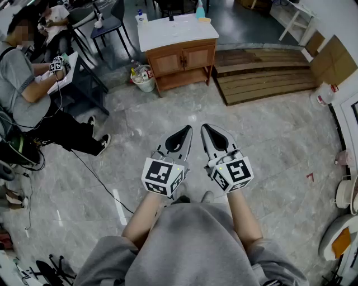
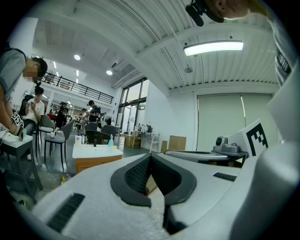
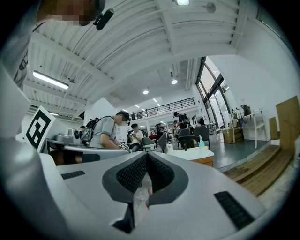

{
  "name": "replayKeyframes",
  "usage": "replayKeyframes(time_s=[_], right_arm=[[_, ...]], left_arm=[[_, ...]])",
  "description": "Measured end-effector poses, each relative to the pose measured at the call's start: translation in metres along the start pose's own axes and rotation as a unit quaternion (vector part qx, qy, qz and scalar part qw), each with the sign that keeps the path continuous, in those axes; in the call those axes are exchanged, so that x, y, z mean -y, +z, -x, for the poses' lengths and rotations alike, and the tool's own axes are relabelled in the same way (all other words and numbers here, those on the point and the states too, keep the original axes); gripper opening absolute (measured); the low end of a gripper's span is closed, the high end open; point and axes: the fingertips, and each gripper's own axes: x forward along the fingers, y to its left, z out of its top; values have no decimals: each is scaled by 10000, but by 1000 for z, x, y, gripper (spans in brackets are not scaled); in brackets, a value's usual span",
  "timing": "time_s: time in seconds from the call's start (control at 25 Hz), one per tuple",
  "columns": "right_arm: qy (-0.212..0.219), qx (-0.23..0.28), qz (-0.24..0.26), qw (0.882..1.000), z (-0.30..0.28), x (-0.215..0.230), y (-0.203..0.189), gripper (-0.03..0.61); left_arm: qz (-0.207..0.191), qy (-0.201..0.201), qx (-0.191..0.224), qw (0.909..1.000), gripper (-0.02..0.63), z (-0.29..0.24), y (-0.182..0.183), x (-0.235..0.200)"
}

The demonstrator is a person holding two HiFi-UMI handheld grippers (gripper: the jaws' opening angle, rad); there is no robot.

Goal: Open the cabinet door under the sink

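The sink cabinet [image 1: 182, 58] stands far ahead on the marble floor, with a white top [image 1: 176, 31] and two shut wooden doors [image 1: 166, 62] under it. My left gripper [image 1: 188, 129] and right gripper [image 1: 205, 127] are held side by side close to my body, well short of the cabinet, and point toward it. Both are shut with nothing between their jaws. In the left gripper view the shut left gripper [image 2: 151, 157] has the cabinet [image 2: 96, 159] small at the left. In the right gripper view the shut right gripper [image 3: 146, 154] has the cabinet [image 3: 201, 158] to its right.
A person [image 1: 22, 84] sits at a desk at the left, legs stretched over the floor, with a cable [image 1: 95, 179] trailing from there. A white bucket [image 1: 144, 81] stands left of the cabinet. Wooden steps [image 1: 263, 72] lie to its right. A blue bottle [image 1: 199, 10] stands on the top.
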Motion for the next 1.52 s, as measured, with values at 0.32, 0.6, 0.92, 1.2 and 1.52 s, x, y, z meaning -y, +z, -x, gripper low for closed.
replayKeyframes(time_s=[0.32,0.6,0.92,1.2,1.52], right_arm=[[-186,-22,-16,9998,-35,-27,-13,9],[-488,-46,-128,9987,-48,-26,-20,9],[-601,-85,-194,9980,-63,-1,-25,9],[-586,-137,-274,9978,-95,42,-28,9],[-464,-229,-355,9980,-129,104,-27,9]], left_arm=[[-18,-110,-45,9999,8,21,-7,-46],[63,-278,-138,9995,8,21,-13,-65],[145,-369,-236,9989,8,-5,-21,-76],[191,-324,-324,9988,8,-56,-24,-97],[211,-281,-438,9984,8,-128,-23,-108]])
